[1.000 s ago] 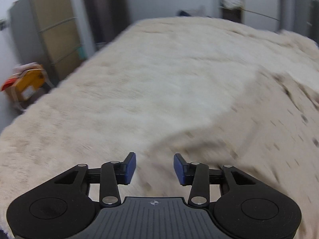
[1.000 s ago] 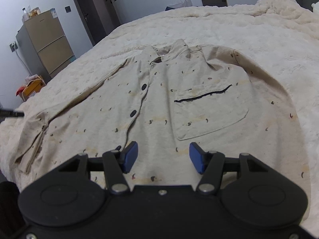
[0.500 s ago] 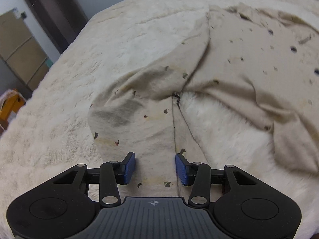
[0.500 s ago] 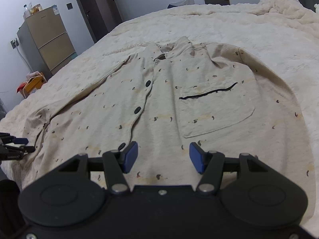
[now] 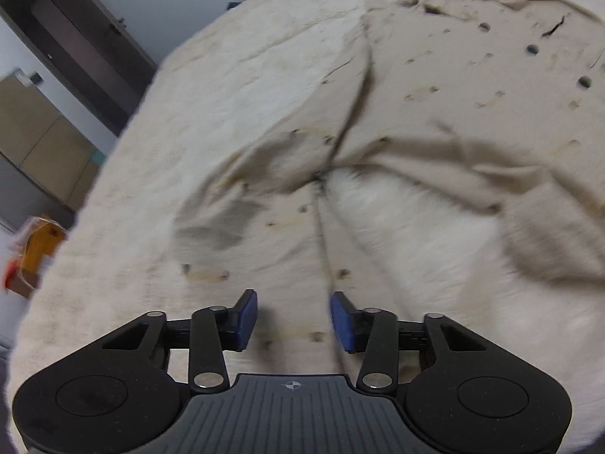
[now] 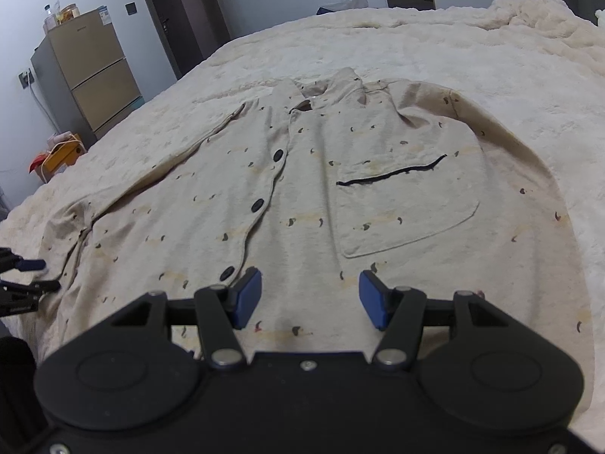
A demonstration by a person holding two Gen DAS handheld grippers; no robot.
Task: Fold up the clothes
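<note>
the left gripper (image 5: 294, 316) is over the sleeve end (image 5: 264, 249) near the bed's (image 6: 491, 56) left edge; its jaws are closing w/ cloth between them, not pinched yet. the shirt (image 6: 302, 196) lies flat, buttoned, mid bed. the right gripper (image 6: 310, 300) hangs half open over the hem, holding nothing.

The shirt (image 5: 453, 87) is motion-blurred in the left wrist view; its right part runs off the picture edge, and the tongs' body covers its hem.
</note>
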